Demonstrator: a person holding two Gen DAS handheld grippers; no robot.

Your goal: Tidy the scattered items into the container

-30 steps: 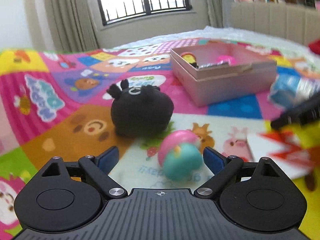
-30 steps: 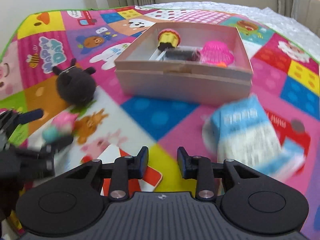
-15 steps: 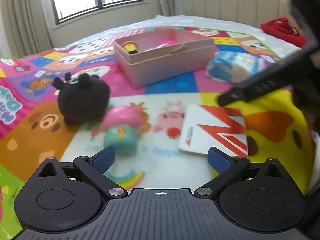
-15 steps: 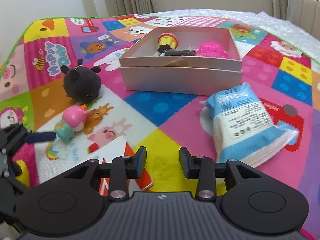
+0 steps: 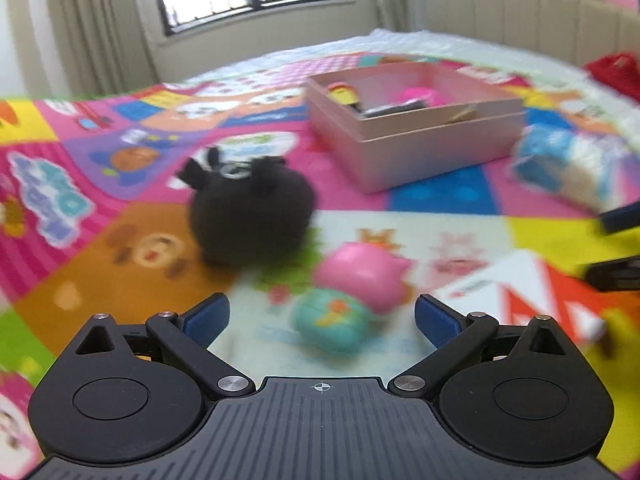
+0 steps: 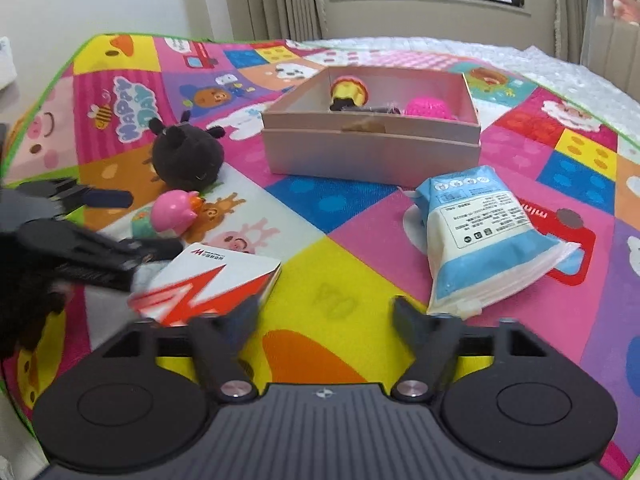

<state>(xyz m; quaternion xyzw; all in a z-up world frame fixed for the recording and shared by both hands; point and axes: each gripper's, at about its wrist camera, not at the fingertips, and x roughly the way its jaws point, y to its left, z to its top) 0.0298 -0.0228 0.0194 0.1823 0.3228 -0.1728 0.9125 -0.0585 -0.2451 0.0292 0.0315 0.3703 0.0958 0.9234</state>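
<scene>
A: In the left wrist view, the left gripper (image 5: 320,316) is standing with its jaws spread wide and gripping nothing, and the pink-and-teal toy (image 5: 350,300) is lying on the play mat (image 5: 440,196) right between its fingertips, well short of the pink box (image 5: 416,152). The black plush (image 5: 252,216) is sitting a little nearer the box, still outside it.

B: So how much is tidied?

A: Partly, I'd judge. A yellow toy (image 5: 344,94), something pink and a dark item are already lying inside the box. The plush, the two-tone toy, the white-and-red card (image 5: 516,300) and the blue-and-white packet (image 5: 572,168) are all waiting on the mat.

B: And the right wrist view?

A: The right gripper (image 6: 326,312) is hovering over the mat with jaws parted and empty, well in front of the box (image 6: 372,152). This view is sharp where the other is blurring: the packet (image 6: 480,236) is lying just in front of the box's right corner, the card (image 6: 212,280) farther out, beside the left gripper (image 6: 132,224). It is also showing the plush (image 6: 188,156) just left of the box, the toy (image 6: 172,216) beyond it.
</scene>
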